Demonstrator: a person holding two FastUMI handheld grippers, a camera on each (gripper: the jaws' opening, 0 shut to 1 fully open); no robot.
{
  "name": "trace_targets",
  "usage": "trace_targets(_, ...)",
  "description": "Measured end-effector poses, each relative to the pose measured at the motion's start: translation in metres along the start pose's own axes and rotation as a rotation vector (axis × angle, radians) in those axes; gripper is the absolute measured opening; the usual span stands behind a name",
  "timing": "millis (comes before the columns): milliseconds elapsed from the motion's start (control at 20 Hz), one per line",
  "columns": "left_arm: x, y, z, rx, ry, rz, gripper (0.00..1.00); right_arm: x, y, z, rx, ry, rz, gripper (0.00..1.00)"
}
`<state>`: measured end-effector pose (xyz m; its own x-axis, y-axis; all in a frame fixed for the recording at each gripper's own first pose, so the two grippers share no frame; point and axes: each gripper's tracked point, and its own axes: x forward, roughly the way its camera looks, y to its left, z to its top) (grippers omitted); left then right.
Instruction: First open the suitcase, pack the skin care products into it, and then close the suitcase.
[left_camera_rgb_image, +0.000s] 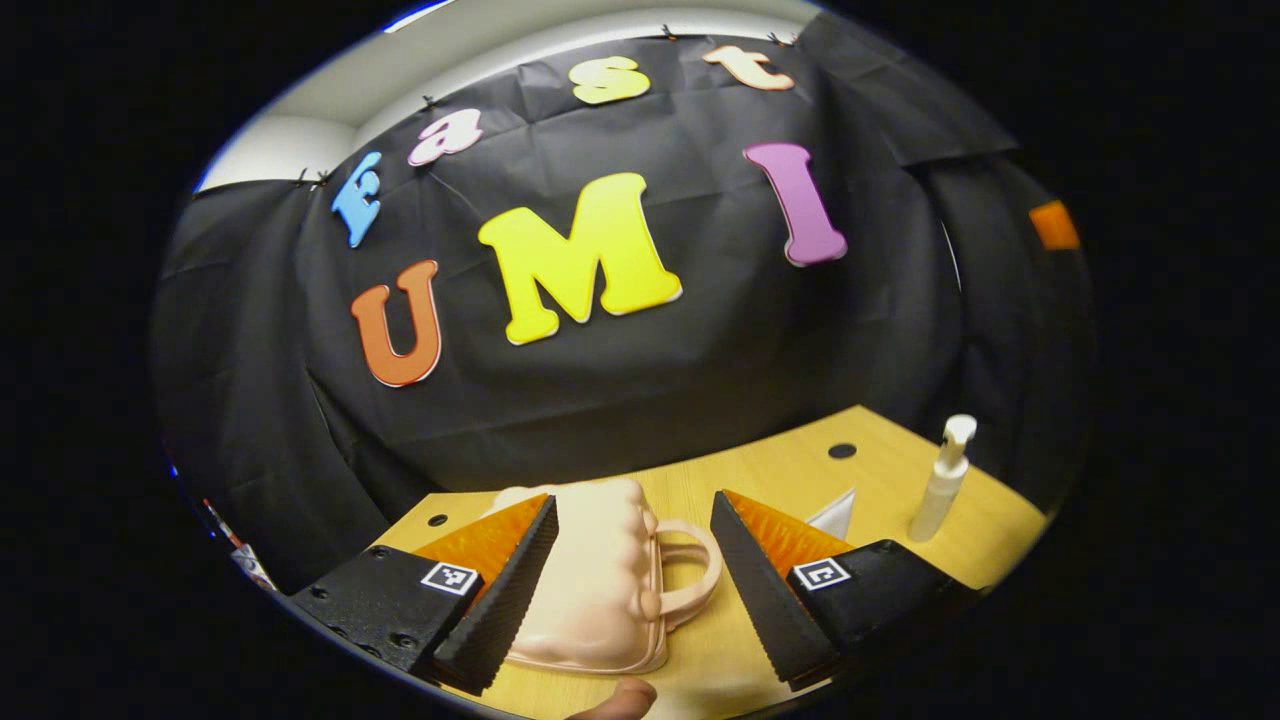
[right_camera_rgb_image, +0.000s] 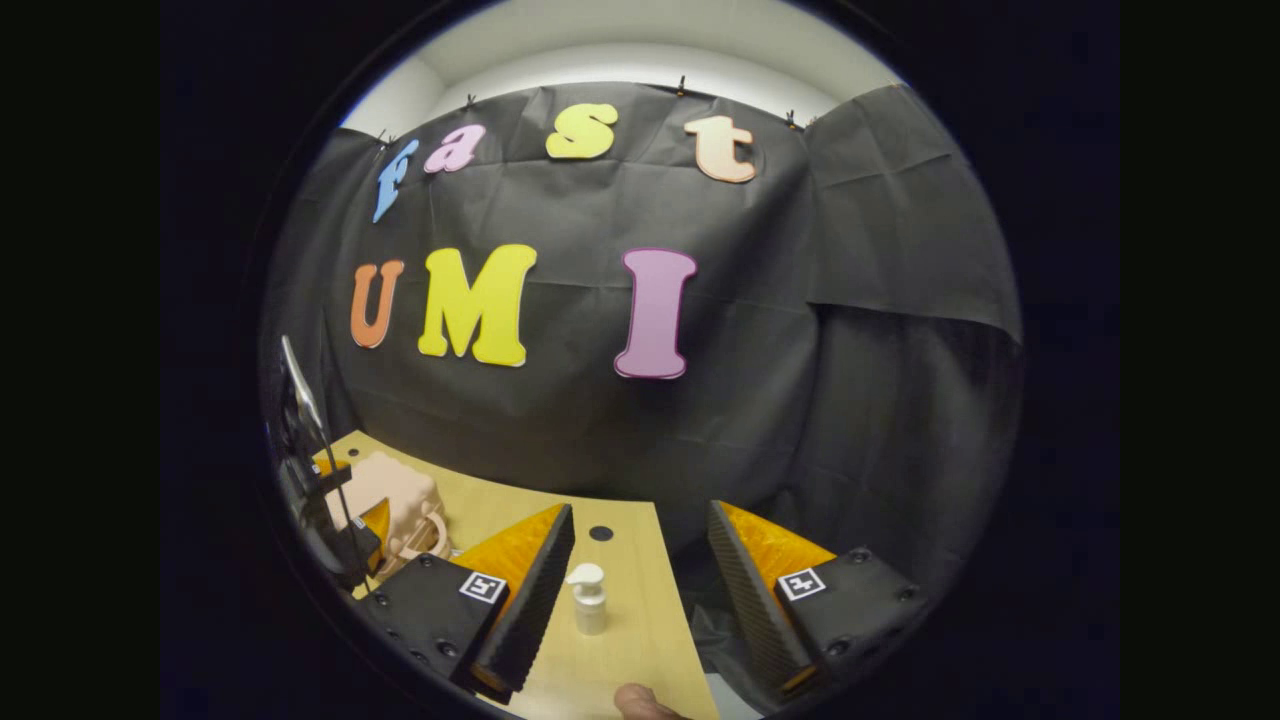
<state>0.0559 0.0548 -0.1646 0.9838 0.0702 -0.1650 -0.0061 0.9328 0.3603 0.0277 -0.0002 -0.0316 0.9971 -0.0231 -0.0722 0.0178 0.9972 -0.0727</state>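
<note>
Counter (left_camera_rgb_image: 790, 470): pale wood, lower part of the left gripper view; in the right gripper view it runs from lower left to bottom centre. Dark round holes in its top.

Suitcase (left_camera_rgb_image: 600, 580): small, pale pink, ribbed shell, lid down, lying flat on the counter, bottom centre of the left gripper view, handle (left_camera_rgb_image: 690, 580) pointing right. In the right gripper view it sits lower left, partly behind the other tool.

Left tool (left_camera_rgb_image: 635, 590): fingers wide apart, holding nothing; suitcase lies between and just beyond them.

Right tool (right_camera_rgb_image: 640, 590): fingers wide apart, holding nothing.

Pump bottle (right_camera_rgb_image: 588, 598): white, upright on the counter, bottom centre of the right gripper view, between the right tool's fingers, not touched. In the left gripper view it stands lower right, well apart from the suitcase.

Fingertip (left_camera_rgb_image: 625, 697): bottom edge, left gripper view.
</note>
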Motion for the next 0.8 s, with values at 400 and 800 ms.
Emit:
trace_targets(400,0.030,-0.040,-0.068,0.436,0.047,-0.080,0.98,-0.008,-0.029,-0.031,-0.011,0.061,-0.069,0.80)
trace_targets(800,0.062,-0.043,-0.102,0.832,0.093,-0.032,0.95,-0.015,-0.045,-0.051,-0.022,0.092,-0.086,0.79)
